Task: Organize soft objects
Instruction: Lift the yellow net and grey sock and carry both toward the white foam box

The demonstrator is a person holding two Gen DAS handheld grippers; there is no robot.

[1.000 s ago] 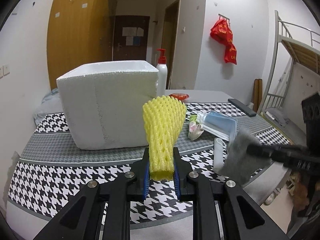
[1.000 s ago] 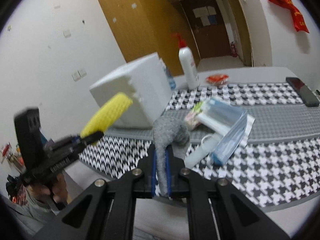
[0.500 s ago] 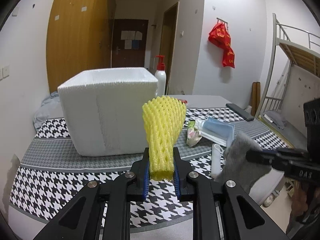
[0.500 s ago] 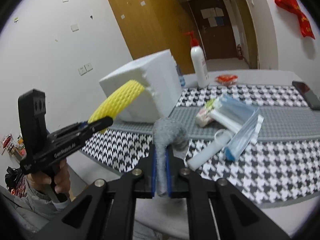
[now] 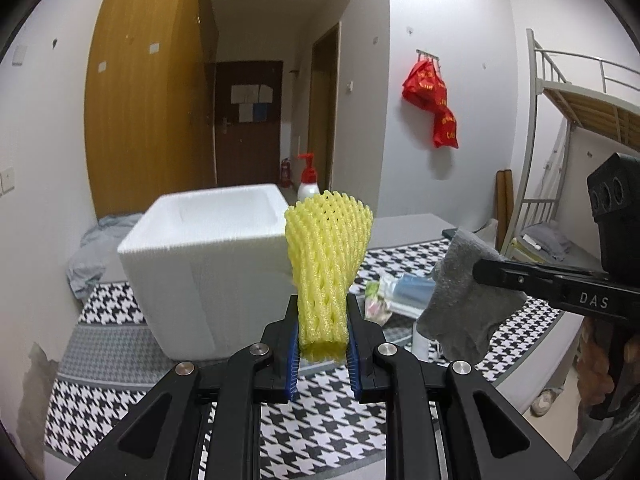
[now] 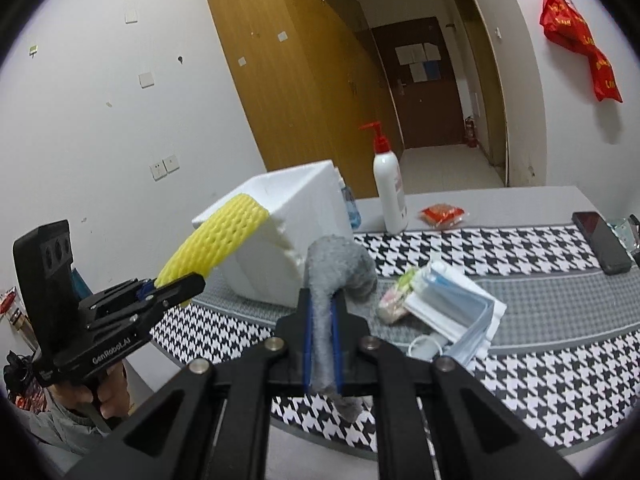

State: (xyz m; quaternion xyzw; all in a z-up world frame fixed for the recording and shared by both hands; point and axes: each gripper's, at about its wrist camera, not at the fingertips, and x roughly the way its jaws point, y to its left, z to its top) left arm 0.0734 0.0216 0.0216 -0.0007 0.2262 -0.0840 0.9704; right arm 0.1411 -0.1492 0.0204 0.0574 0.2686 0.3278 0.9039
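- Above the near edge of the desk [image 5: 120,312], the left gripper [image 5: 322,354] is clamped on the lower end of a yellow foam net sleeve [image 5: 326,264], which stands upright and flares out at its top.
- Seen from the right wrist camera, that sleeve [image 6: 212,248] curves up towards the near corner of the white foam box [image 6: 288,240], and a hand grips the handle of the left gripper [image 6: 168,292] at the lower left.
- The right gripper [image 6: 320,346] is closed on a grey fuzzy cloth [image 6: 332,276]; its top flops over to the right and a short end hangs below the blue pads.
- From the left wrist camera, the grey cloth [image 5: 464,300] hangs in the air to the right of the sleeve, pinched by the right gripper [image 5: 484,270].
- The foam box [image 5: 208,264] sits open-topped on the far left of the houndstooth-patterned desk.
- A white pump bottle [image 6: 389,192] with a red head stands just behind the box.
- A stack of face masks [image 6: 456,312] and a small floral packet [image 6: 394,300] lie on the desk to the right of the box.
- A red snack packet [image 6: 442,214] and a dark phone [image 6: 602,242] lie farther right.
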